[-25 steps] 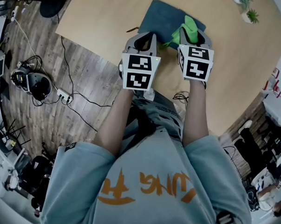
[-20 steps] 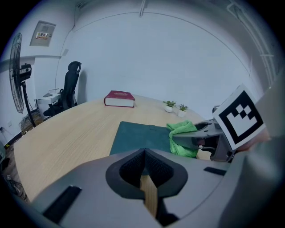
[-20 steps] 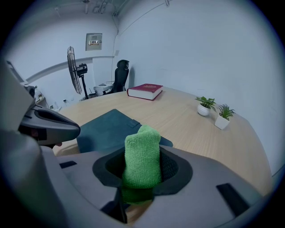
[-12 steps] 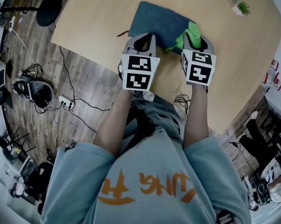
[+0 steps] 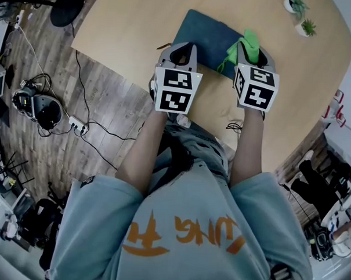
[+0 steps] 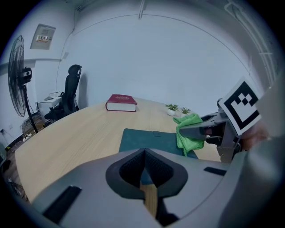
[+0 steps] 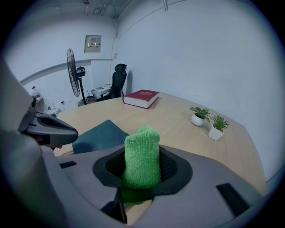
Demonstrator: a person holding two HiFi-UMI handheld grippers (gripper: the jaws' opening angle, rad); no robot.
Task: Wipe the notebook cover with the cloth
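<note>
A dark teal notebook (image 5: pixel 204 34) lies flat on the wooden table (image 5: pixel 128 24); it also shows in the left gripper view (image 6: pixel 151 140) and the right gripper view (image 7: pixel 99 136). My right gripper (image 5: pixel 252 51) is shut on a green cloth (image 5: pixel 244 45), which sticks up between its jaws (image 7: pixel 142 156) and hangs at the notebook's near right part (image 6: pixel 189 132). My left gripper (image 5: pixel 182 48) is shut on nothing, its tips at the notebook's near edge (image 6: pixel 145 151).
A red book (image 6: pixel 121 102) lies farther back on the table. Two small potted plants (image 7: pixel 198 116) (image 7: pixel 217 127) stand at the back right (image 5: pixel 302 14). Beyond the table stand a fan (image 7: pixel 73 67) and an office chair (image 7: pixel 117 80); cables lie on the floor (image 5: pixel 77 123).
My right gripper has drifted slightly right with the cloth in it, near the notebook's right side. The left gripper stays at the notebook's near edge.
</note>
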